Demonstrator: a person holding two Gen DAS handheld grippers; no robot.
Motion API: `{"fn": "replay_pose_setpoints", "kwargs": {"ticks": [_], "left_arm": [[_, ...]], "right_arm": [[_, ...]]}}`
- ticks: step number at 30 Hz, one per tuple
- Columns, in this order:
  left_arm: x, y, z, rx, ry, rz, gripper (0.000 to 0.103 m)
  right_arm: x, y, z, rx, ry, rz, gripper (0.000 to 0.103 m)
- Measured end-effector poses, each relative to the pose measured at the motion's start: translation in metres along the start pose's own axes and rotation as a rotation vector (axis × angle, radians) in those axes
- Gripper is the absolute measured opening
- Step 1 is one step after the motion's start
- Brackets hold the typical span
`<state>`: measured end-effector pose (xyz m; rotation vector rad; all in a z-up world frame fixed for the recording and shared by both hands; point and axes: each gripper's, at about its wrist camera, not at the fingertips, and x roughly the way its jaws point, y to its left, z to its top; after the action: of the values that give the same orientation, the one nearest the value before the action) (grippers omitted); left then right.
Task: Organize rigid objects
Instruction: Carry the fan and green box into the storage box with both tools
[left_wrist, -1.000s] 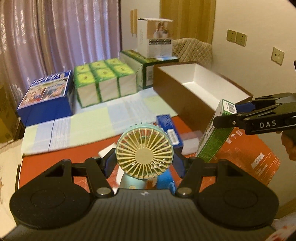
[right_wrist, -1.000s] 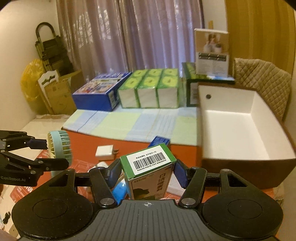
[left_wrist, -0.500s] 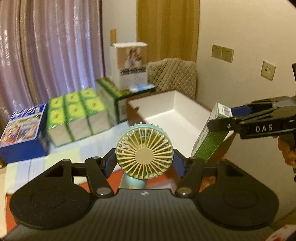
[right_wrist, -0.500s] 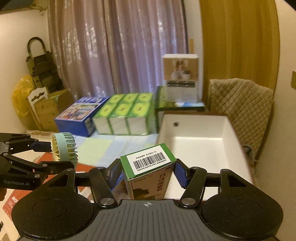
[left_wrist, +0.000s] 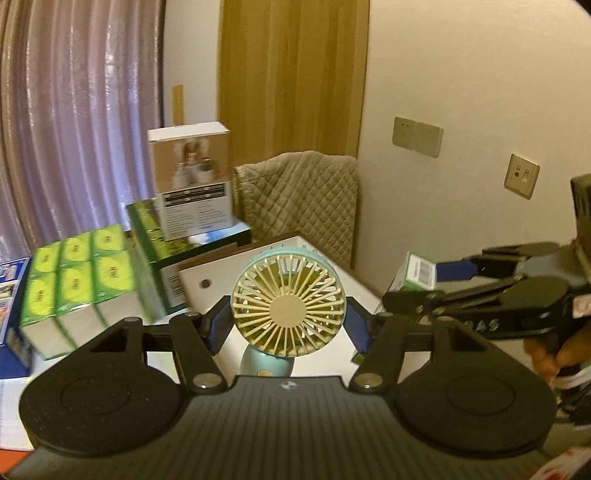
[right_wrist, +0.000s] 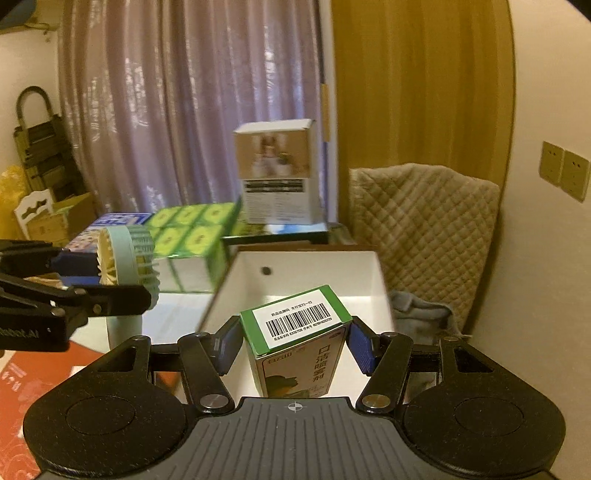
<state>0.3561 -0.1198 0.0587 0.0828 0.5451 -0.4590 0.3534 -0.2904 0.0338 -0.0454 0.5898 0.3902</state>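
Note:
My left gripper (left_wrist: 288, 317) is shut on a small teal hand fan (left_wrist: 288, 304) with a cream grille, held up in the air over the near end of a white-lined brown box (left_wrist: 192, 273). My right gripper (right_wrist: 293, 341) is shut on a green and white carton (right_wrist: 299, 332) with a barcode on top, held above the open box (right_wrist: 306, 266). The left gripper with the fan also shows in the right wrist view (right_wrist: 125, 258), at the left. The right gripper with the carton also shows in the left wrist view (left_wrist: 417, 275), at the right.
Behind the box stand a green flat case (right_wrist: 280, 230) with a white photo carton (right_wrist: 275, 177) on top, packs of green tissue boxes (left_wrist: 77, 280) and a blue box (right_wrist: 118, 221). A quilted chair back (right_wrist: 424, 236) and the wall lie to the right. A red sheet (right_wrist: 33, 373) lies lower left.
Both grippers have risen and moved forward toward the white-lined box with their loads. The red table surface and loose items have dropped out of view.

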Motion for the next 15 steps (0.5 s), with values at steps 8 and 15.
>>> {"fn": "replay_pose_setpoints", "kwargs": {"ticks": [8, 15], "left_arm": [[0.046, -0.019, 0.000, -0.027, 0.054, -0.019, 0.060], [0.090, -0.019, -0.032, -0.083, 0.201, -0.021, 0.060]], "right_arm": [[0.024, -0.036, -0.010, 0.022, 0.068, -0.042, 0.058], [0.045, -0.050, -0.030, 0.026, 0.153, -0.053, 0.058]]}}
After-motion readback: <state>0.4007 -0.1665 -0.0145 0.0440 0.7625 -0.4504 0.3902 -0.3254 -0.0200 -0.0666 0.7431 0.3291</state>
